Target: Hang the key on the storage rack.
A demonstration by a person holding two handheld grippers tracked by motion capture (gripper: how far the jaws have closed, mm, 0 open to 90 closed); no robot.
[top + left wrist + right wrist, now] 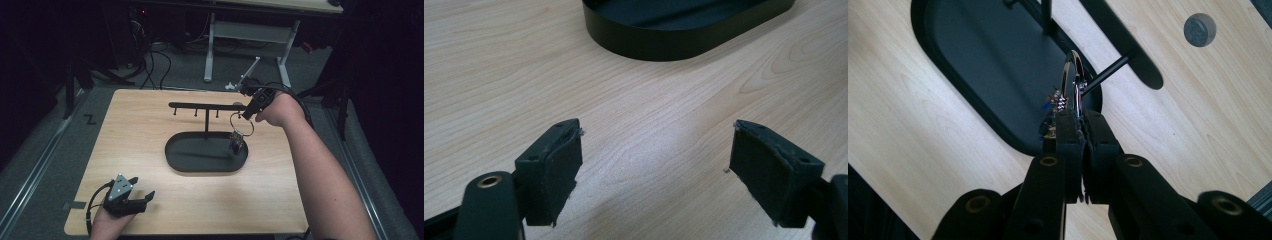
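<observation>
Metal shows first: a thin ring [241, 123] with a small multicoloured charm [236, 141] hanging from it. The right gripper [247, 115] has its jaws pressed together on the ring's upper edge; in the right gripper view the ring [1071, 82] rises edge-on from between the two black pads, and the charm [1052, 111] sits just beside the left pad. In the high view the ring hangs just below the right end of the rack's bar [206, 105], close to the bar's tip, and the charm dangles over the right end of the tray [176, 152], near its rim but above it, not resting in it.

The bar is black and level, borne by one upright post [206, 122] standing in the oval black tray. Short pegs point down from the bar, left of the ring. In the right gripper view a thin peg [1105, 75] lies just beside the ring; whether they touch I cannot tell.

Room around the rack is wide: bare wood of the table [135, 125] lies on every side of the tray. A round grey plug [1199, 29] is set in the wood near the bar's end.

The left gripper [142, 197] rests near the table's front left edge, well apart from the tray, its jaws standing wide with nothing between them; in the left gripper view bare wood shows between the pads, and the tray's wall [674, 42] lies ahead.
</observation>
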